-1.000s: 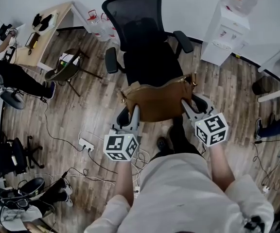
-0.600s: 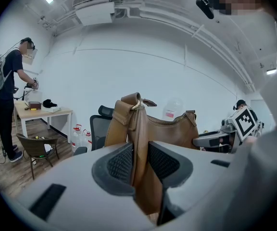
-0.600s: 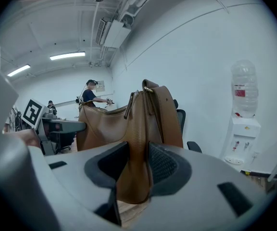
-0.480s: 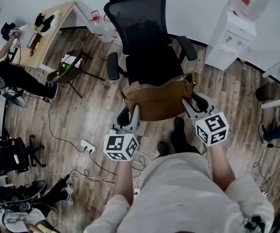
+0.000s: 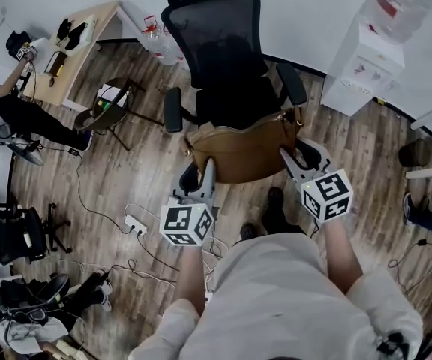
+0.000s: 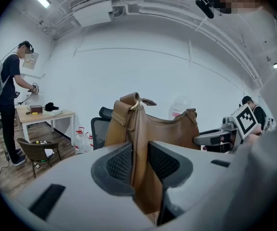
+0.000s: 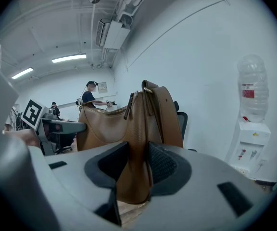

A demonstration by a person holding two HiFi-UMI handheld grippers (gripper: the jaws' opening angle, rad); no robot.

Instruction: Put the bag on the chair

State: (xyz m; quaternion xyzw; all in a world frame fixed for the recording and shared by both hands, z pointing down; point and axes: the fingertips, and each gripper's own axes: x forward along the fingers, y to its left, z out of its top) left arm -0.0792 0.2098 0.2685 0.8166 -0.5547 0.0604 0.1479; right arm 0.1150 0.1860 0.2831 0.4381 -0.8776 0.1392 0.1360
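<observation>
A tan leather bag (image 5: 244,152) hangs in the air between both grippers, just in front of and over the front edge of a black mesh office chair (image 5: 231,73). My left gripper (image 5: 203,172) is shut on the bag's left end (image 6: 139,148), the leather pinched between its pads. My right gripper (image 5: 287,158) is shut on the bag's right end (image 7: 137,153). The bag's strap rings (image 6: 134,104) stand above the jaws. In the left gripper view the right gripper (image 6: 220,137) shows beyond the bag.
A white water dispenser (image 5: 366,70) stands right of the chair. At the left are a wooden desk (image 5: 70,51), a small brown chair (image 5: 103,107) and a person (image 5: 13,115). Cables and a power strip (image 5: 135,225) lie on the wood floor near my feet.
The bag and both grippers have moved slightly forward toward the chair seat; the grips are unchanged.
</observation>
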